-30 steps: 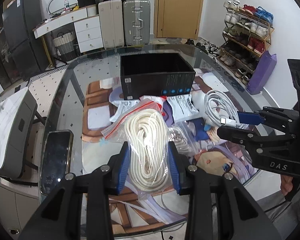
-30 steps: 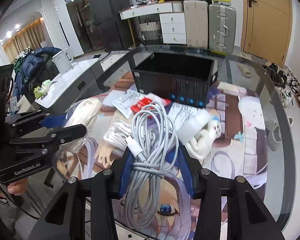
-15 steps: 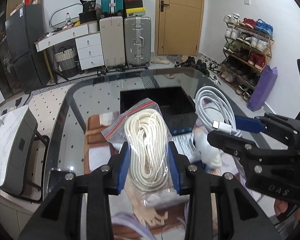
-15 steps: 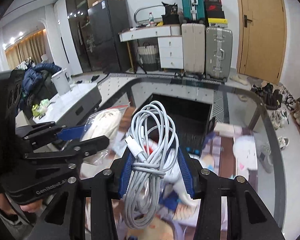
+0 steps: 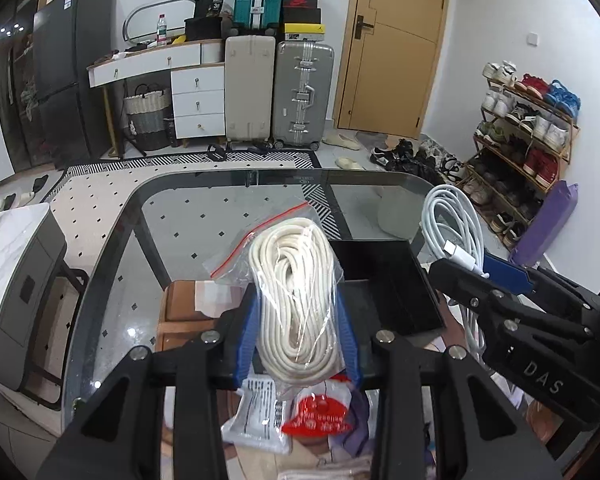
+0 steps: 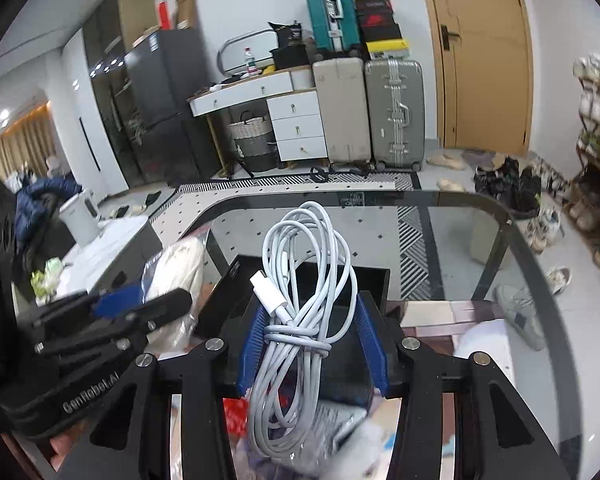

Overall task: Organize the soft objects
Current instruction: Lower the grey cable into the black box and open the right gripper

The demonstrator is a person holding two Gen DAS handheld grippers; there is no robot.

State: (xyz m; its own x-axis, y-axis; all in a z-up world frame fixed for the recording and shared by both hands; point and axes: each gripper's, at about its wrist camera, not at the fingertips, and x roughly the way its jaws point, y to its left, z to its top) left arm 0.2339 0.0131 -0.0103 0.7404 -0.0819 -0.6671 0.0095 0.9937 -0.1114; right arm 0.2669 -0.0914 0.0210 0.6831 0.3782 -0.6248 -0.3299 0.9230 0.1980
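Black box (image 5: 384,280) sits open-topped on the glass table (image 5: 204,216), below and between both loads. Left gripper (image 5: 298,332) is clamped on a clear zip bag of cream rope (image 5: 296,288), held up above the table just left of the box. Right gripper (image 6: 312,340) is clamped on a coiled white cable (image 6: 300,280), held up over the box. Loose packets (image 5: 284,412) lie on the table beneath the left gripper.

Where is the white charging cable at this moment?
The white charging cable hangs clamped in the right tool, above the black box on the glass table. In the left wrist view it shows at the right, beside the bagged rope.
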